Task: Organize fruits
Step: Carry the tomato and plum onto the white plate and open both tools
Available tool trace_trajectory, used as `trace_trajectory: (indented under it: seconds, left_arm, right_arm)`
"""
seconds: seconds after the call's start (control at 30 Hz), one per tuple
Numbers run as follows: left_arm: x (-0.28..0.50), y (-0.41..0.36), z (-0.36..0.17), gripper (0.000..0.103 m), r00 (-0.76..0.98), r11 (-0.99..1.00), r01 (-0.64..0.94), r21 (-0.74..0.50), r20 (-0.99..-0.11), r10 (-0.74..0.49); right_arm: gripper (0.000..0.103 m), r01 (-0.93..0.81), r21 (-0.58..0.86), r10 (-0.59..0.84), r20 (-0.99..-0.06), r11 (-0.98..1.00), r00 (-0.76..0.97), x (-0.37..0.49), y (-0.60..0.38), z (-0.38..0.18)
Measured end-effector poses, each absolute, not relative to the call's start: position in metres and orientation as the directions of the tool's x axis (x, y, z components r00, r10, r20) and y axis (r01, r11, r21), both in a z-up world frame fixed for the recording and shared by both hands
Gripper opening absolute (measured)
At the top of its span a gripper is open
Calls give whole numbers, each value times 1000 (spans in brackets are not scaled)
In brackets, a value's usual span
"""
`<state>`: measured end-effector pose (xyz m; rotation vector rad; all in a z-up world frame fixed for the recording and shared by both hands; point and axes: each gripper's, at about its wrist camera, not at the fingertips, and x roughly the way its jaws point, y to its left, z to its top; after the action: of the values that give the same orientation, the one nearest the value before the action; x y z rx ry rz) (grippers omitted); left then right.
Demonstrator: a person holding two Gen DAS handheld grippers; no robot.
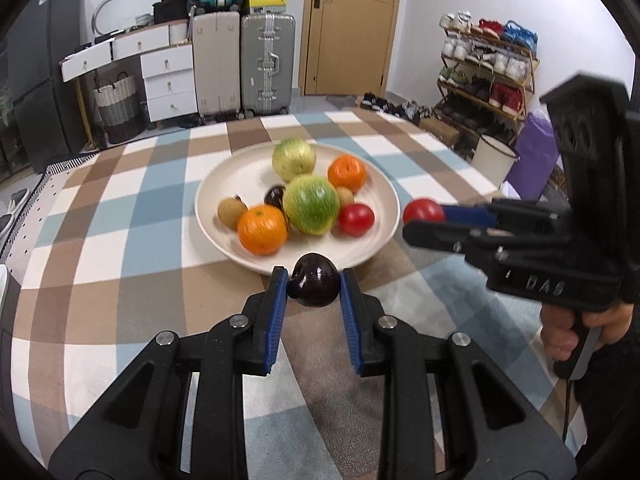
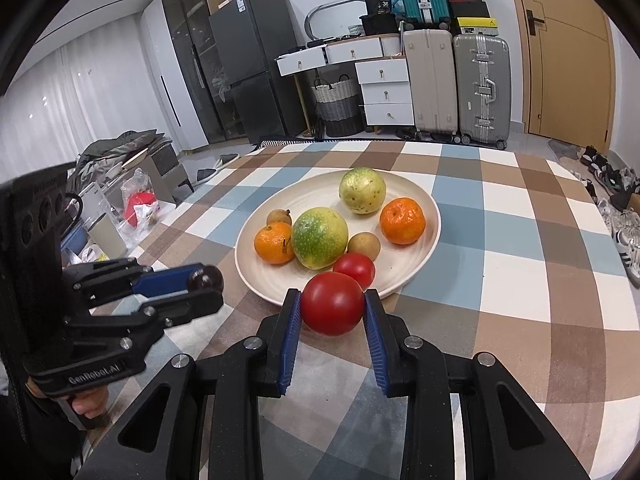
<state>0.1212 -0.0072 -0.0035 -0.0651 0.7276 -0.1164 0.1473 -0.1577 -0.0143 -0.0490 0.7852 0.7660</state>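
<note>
A cream plate (image 1: 236,168) (image 2: 424,200) sits mid-table holding two oranges (image 1: 262,229), two green-yellow fruits (image 1: 311,204), a red tomato (image 1: 356,219), small brown fruits and a dark plum (image 1: 274,196). My left gripper (image 1: 314,286) is shut on a dark plum (image 1: 313,285), held just before the plate's near rim; it also shows in the right wrist view (image 2: 206,280). My right gripper (image 2: 333,304) is shut on a red tomato (image 2: 332,303) at the plate's near edge; in the left wrist view it (image 1: 424,220) comes in from the right with the tomato (image 1: 423,210).
The table wears a checked blue, brown and white cloth (image 1: 132,216). Beyond it stand suitcases (image 1: 266,64), white drawers (image 1: 168,80), a door (image 1: 352,24), a shoe rack (image 1: 488,68) and a white bucket (image 1: 494,158). Clutter lies on the floor at left (image 2: 132,200).
</note>
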Motion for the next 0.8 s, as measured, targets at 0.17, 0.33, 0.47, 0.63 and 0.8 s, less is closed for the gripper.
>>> trace_trajectory:
  seconds: [0.17,0.33,0.47,0.63,0.8]
  left_arm:
    - [123,-1,9,24,768,991,76,-109,-627,-128]
    - [129,3,18,24,777,992,64,-112,-618,-120]
    - [136,7,23,24,786,992,53,-114,-608,-112]
    - [147,11,34,24,800,993,44,-109,-592,-101]
    - [160,17,44,24,812,993,34,-117,-576,-96]
  right_arm:
    - [31,-640,232,609,-645,732,462,149,-157,-12]
    - [31,-632,240,608,-645,737,464,153,-159,-12]
    - [31,-635,234,608,-639,737,471,156,-158,-5]
    - [31,-640,227,616,-619,734,487,162,-158,9]
    - [31,-655,200,611,-621,729,491,173,-153,21]
